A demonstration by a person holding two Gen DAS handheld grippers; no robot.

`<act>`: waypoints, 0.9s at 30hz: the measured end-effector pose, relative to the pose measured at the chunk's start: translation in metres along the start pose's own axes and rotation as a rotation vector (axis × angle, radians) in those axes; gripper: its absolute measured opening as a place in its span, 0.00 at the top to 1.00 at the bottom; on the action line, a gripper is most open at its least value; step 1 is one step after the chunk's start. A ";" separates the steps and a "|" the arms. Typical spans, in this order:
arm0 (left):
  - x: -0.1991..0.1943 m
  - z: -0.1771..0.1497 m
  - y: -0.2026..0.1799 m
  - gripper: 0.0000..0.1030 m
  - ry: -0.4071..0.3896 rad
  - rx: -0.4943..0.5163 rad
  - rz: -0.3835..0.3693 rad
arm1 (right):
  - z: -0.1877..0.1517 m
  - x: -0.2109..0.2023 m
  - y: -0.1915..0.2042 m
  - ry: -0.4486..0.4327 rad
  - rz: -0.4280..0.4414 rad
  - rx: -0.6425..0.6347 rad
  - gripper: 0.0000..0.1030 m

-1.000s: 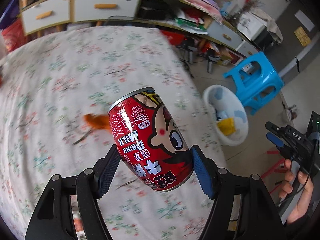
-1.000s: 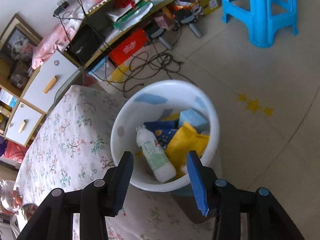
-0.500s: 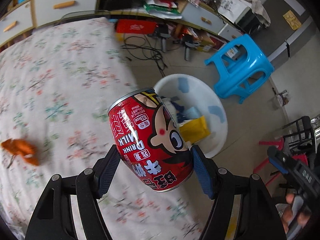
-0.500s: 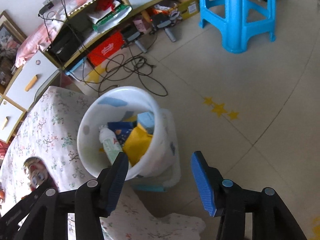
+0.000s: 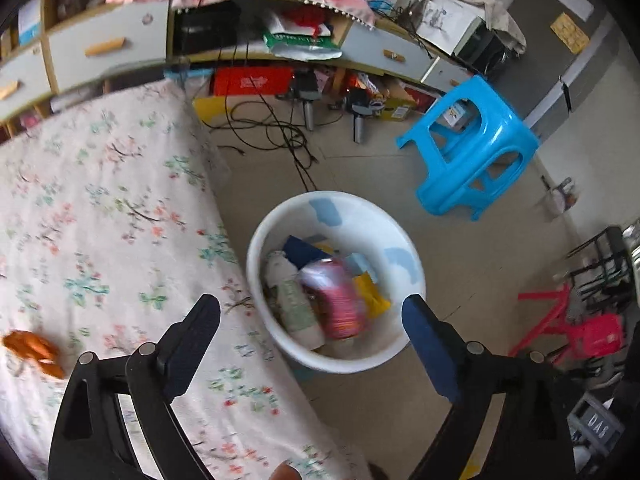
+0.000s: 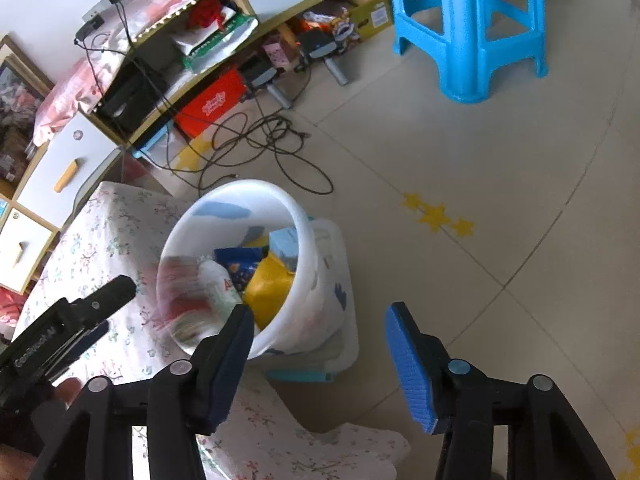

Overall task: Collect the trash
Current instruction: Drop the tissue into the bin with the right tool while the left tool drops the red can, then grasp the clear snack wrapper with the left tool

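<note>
Your left tool [image 5: 310,344] stands released, jaws spread wide with nothing between them. Red can [image 5: 335,298]: motion-blurred, apart from both blue pads, lying in the white bin [image 5: 320,202] directly ahead of and below the gap between the pads. In the right wrist view the can [image 6: 182,300] shows as a red smear at the bin's near-left rim, just beyond the tip of your left tool [image 6: 100,312]; whether it touches the other trash cannot be told through the blur.

Bin contents around the can: a white bottle [image 5: 290,300] just to its left, a yellow wrapper [image 5: 370,294] to its right, a dark blue packet [image 5: 302,250] behind. The bin [image 6: 280,204] stands on the floor, just beside the edge of the floral-covered bench [image 5: 100,208].

Your right tool [image 6: 318,360] is also released and empty, jaws apart, hovering near the bin's right side over the tiled floor [image 6: 500,160].

Further out: an orange scrap [image 5: 34,352] lies on the bench, well apart from the bin. A blue stool [image 5: 472,148] stands on the floor beyond, with loose black cables [image 5: 276,136] near a cluttered shelf unit [image 5: 256,40].
</note>
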State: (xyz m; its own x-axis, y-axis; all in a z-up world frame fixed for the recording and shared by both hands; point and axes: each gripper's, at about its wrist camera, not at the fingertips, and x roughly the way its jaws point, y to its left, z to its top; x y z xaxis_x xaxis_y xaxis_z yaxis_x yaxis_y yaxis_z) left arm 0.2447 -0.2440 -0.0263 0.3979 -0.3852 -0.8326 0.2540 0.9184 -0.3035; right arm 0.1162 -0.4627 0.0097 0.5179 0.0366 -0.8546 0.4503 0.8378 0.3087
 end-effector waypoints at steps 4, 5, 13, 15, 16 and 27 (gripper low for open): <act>-0.020 -0.007 0.009 0.09 -0.014 0.037 0.031 | -0.003 -0.001 0.009 -0.004 0.011 -0.018 0.39; -0.026 -0.010 0.013 0.09 -0.018 0.043 0.038 | -0.003 -0.001 0.011 -0.003 0.012 -0.023 0.39; -0.067 -0.037 0.057 0.09 -0.015 0.092 0.087 | -0.015 -0.007 0.037 -0.010 0.022 -0.106 0.33; -0.079 -0.048 0.072 0.09 -0.008 0.093 0.098 | -0.019 -0.008 0.045 -0.005 0.032 -0.127 0.32; -0.082 -0.052 0.077 0.09 -0.004 0.094 0.104 | -0.021 -0.007 0.049 -0.001 0.036 -0.137 0.32; -0.111 -0.115 0.171 0.09 0.113 0.025 0.222 | -0.052 -0.003 0.100 0.026 0.058 -0.290 0.26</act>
State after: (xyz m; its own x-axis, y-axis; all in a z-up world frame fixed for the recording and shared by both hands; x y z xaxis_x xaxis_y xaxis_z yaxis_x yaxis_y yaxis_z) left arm 0.1431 -0.0337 -0.0393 0.3461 -0.1602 -0.9244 0.1936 0.9763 -0.0968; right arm 0.1221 -0.3509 0.0218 0.5165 0.0996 -0.8504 0.1923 0.9543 0.2286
